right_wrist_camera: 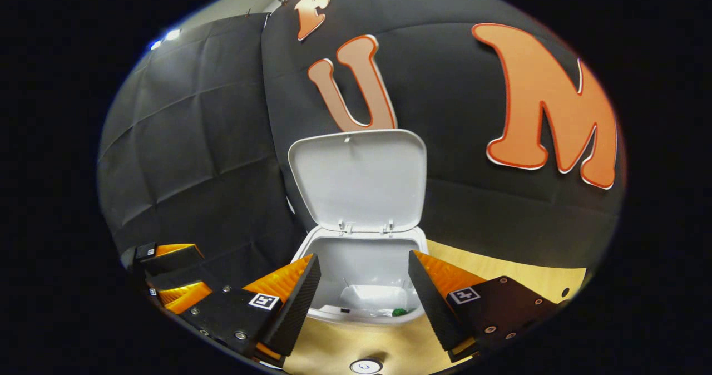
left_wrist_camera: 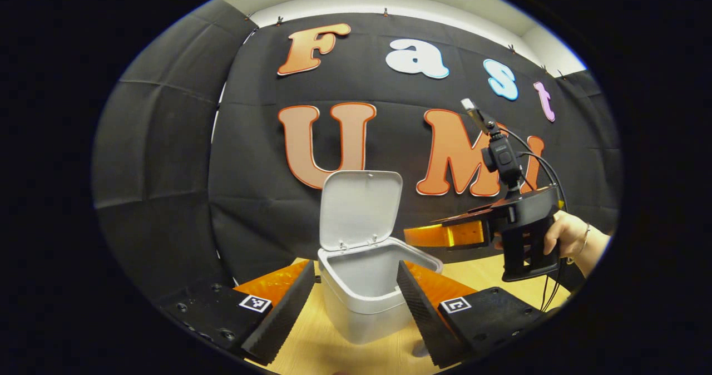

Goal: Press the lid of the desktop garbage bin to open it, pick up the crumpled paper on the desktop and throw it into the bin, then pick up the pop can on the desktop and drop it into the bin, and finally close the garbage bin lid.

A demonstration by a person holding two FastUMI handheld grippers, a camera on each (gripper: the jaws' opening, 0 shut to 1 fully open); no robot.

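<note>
Now the bin (left_wrist_camera: 359, 297) stands on the desk (right_wrist_camera: 500, 269) with its lid (right_wrist_camera: 359, 180) raised upright. Both grippers, left gripper (left_wrist_camera: 356, 302) and right gripper (right_wrist_camera: 364, 300), are spread wide and empty, right one above the bin's mouth, left one in front of the bin. Inside the bin lies something pale (right_wrist_camera: 372, 297), crumpled paper or can unclear.

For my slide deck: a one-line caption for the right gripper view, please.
Open right gripper poised over the bin, lid raised.

The white garbage bin (right_wrist_camera: 364, 286) stands just ahead of the right gripper (right_wrist_camera: 364, 291), between its spread fingers, lid (right_wrist_camera: 359, 180) raised upright, pale crumpled paper (right_wrist_camera: 372, 297) lying inside.
</note>
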